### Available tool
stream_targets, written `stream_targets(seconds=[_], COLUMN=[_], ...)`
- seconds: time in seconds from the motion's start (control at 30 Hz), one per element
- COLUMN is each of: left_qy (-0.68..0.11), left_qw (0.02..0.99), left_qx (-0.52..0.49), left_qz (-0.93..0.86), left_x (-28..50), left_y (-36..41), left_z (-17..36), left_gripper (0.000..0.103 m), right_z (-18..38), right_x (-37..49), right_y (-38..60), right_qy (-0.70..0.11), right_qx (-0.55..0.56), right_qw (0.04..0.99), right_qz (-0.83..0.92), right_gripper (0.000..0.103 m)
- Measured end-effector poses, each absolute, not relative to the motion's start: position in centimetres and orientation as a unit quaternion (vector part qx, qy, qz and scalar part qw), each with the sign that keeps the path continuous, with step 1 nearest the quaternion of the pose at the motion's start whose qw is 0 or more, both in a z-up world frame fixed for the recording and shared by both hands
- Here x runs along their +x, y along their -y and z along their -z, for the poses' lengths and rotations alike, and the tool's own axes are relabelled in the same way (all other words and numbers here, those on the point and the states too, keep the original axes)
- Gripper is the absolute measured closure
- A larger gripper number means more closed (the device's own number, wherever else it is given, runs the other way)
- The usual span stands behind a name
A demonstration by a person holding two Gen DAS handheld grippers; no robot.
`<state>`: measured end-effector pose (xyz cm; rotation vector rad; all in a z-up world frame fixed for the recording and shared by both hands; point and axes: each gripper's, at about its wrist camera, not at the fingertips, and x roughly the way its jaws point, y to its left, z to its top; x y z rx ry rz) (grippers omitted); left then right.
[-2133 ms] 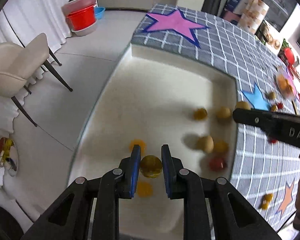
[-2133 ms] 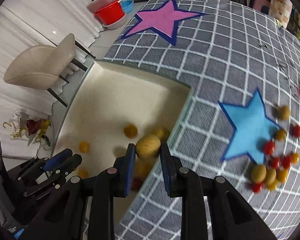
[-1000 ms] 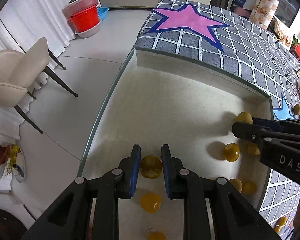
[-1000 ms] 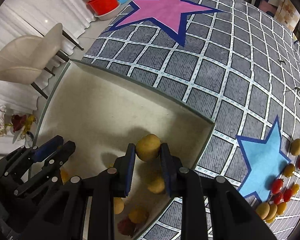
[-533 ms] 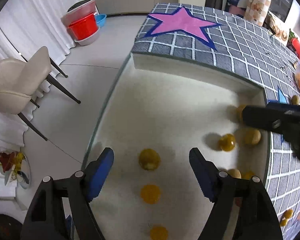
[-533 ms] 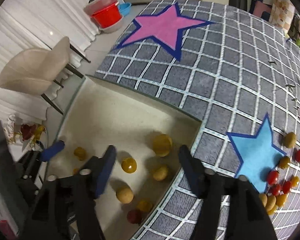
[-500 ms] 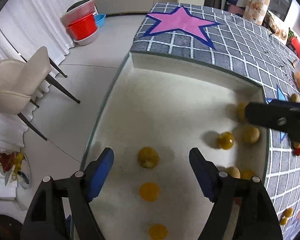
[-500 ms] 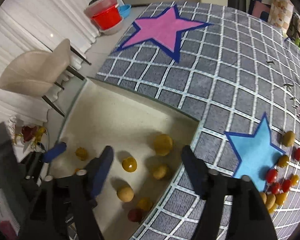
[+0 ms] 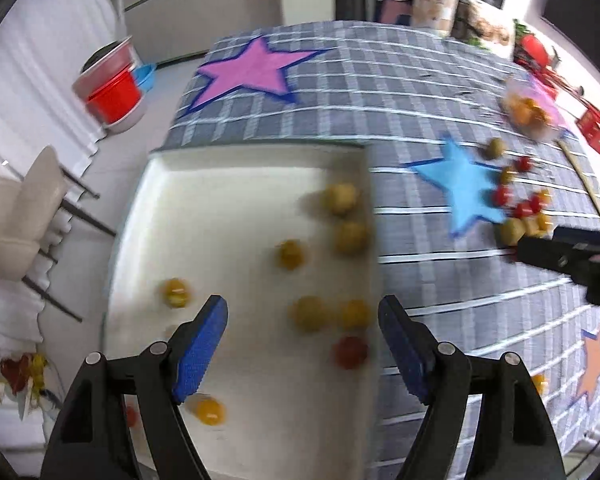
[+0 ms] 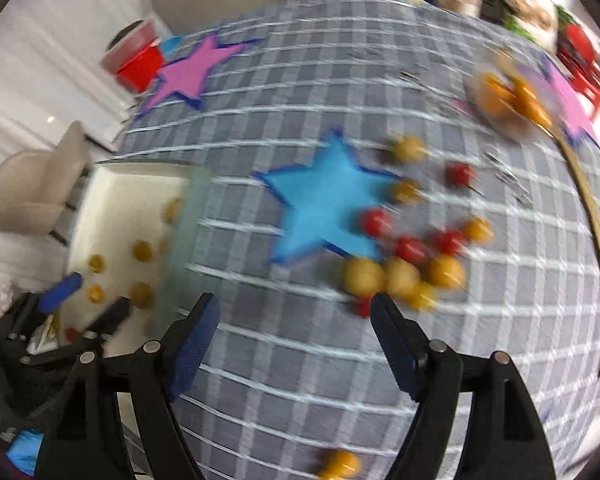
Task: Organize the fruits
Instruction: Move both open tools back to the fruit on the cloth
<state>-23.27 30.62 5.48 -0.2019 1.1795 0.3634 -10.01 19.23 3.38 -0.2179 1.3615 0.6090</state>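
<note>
Both grippers spread apart and empty, each having dropped its fruit since a second ago: left gripper (image 9: 303, 334) over white tray (image 9: 228, 184); right gripper (image 10: 294, 326) over checked cloth (image 10: 300, 380), loose fruits (image 10: 400, 272) at one o'clock.

Each hand-held gripper (image 9: 302, 320) is black plastic; blue textured pads (image 9: 198, 344); silver screws (image 9: 159, 347) at the pivots.

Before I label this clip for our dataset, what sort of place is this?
Probably a home dining area: a table with a grey checked tablecloth, a cream dining chair, and stacked plastic basins on the floor.
</note>
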Motion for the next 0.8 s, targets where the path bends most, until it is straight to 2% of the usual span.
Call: stream_targets(seconds=[0.23, 0.53, 0.67, 0.8], left_qy=[-0.563, -0.588, -0.590, -0.589], left_qw=[0.817, 0.804, 0.804, 0.805], left_qx=[-0.064, -0.032, -0.030, -0.033], left_qz=[-0.108, -0.076, -0.068, -0.064], left_x=[-19.9, -16.1, -14.7, -13.3], left_y=[-24.5, -20.5, -19.9, -19.5], left_z=[-5.2, -1.2, -0.5, -0.1], left_gripper=[0.024, 0.024, 0.024, 0.024], right_z=[-1.8, -0.2, 0.4, 1.2], right_x=[-8.6, -6.5, -5.4, -4.1], right_y=[-11.8, -8.3, -8.2, -8.1], right_qy=[-0.640, -0.645, -0.636, -0.638], right_qx=[-0.085, -0.084, -0.092, -0.090], right_qw=[0.734, 0.735, 0.740, 0.737], right_qz=[-0.209, -0.193, -0.200, -0.205], right_gripper=[0.023, 0.023, 0.033, 0.036])
